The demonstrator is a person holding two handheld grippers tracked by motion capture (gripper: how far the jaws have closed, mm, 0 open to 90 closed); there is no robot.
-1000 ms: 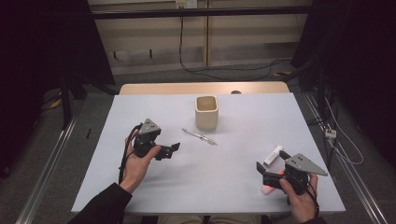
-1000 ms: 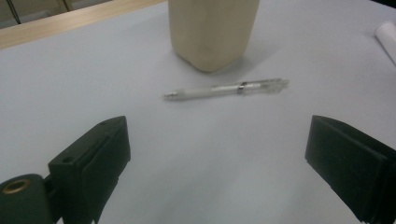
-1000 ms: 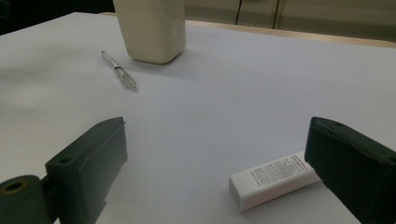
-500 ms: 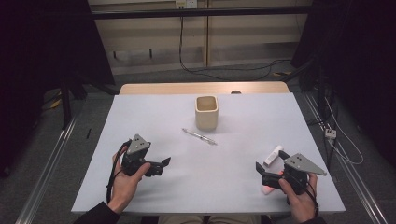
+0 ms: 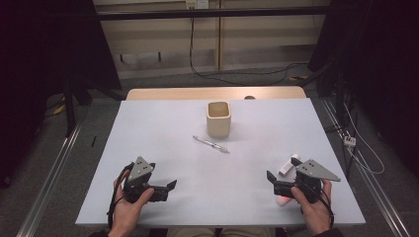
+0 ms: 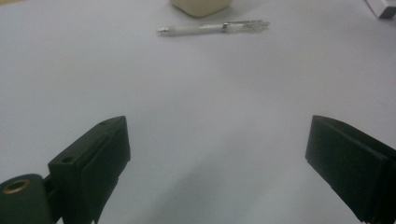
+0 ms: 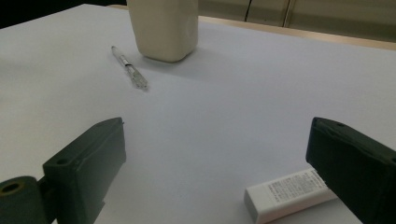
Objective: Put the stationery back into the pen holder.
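A cream square cup (image 5: 218,119) stands upright at the table's middle back, and a clear pen (image 5: 211,144) lies flat just in front of it. A white eraser in a printed sleeve (image 5: 288,165) lies at the right. My left gripper (image 5: 169,190) rests near the front left edge, open and empty, well short of the pen (image 6: 212,29) and the cup (image 6: 200,5). My right gripper (image 5: 272,183) sits at the front right, open and empty. In its view the eraser (image 7: 289,191) lies just beside the right jaw, with the pen (image 7: 129,67) and cup (image 7: 163,28) farther off.
The white table (image 5: 163,128) has a wooden strip (image 5: 212,93) along its far edge. Dark curtains and cables on the floor surround it. A corner of the eraser (image 6: 383,7) shows far off in the left gripper view.
My left gripper has drawn back from the table's left middle toward the front edge, staying open. The right gripper, pen, cup and eraser have not moved.
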